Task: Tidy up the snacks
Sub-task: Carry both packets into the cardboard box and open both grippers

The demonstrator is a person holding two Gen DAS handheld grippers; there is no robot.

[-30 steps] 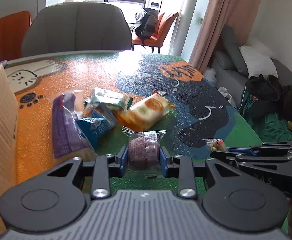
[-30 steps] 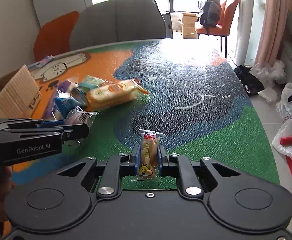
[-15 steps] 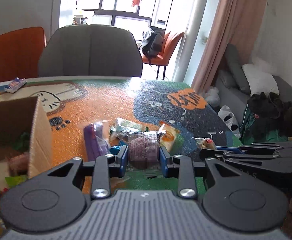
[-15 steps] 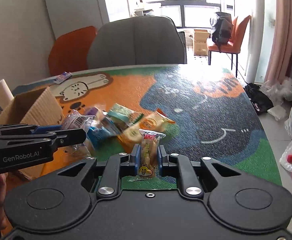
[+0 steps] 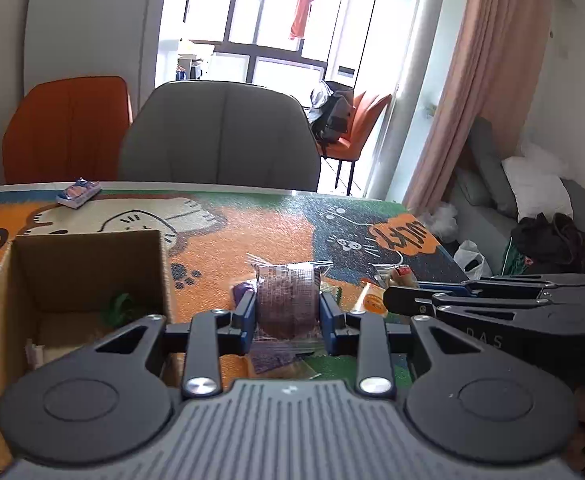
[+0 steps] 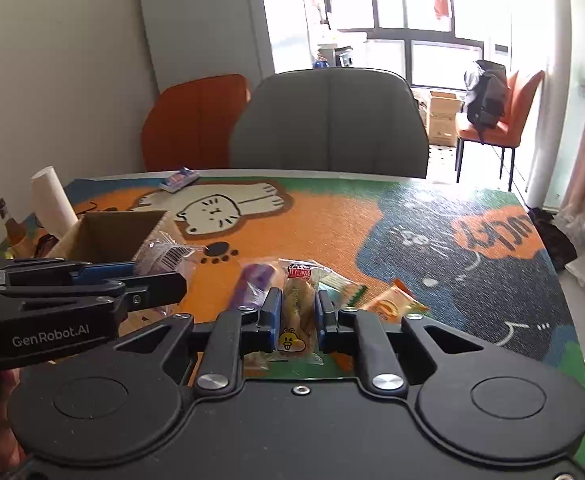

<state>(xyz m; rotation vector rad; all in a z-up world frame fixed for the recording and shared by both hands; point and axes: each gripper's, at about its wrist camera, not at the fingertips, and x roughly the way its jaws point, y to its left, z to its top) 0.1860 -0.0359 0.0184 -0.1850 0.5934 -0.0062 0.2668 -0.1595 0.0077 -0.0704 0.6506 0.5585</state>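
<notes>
The left claw clamps a brown snack roll in clear crinkled wrap, held above the table, with the open brown cardboard box just to its left. The right claw grips a tan pastry in a clear wrapper with a yellow cartoon face; a purple packet and an orange packet lie on the table beyond it.

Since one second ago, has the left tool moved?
Yes. The left tool, shut on the purple-brown snack, has risen and moved leftward to the cardboard box, now alongside.

Brown wrapped cake and yellow snack packet held above table.
</notes>
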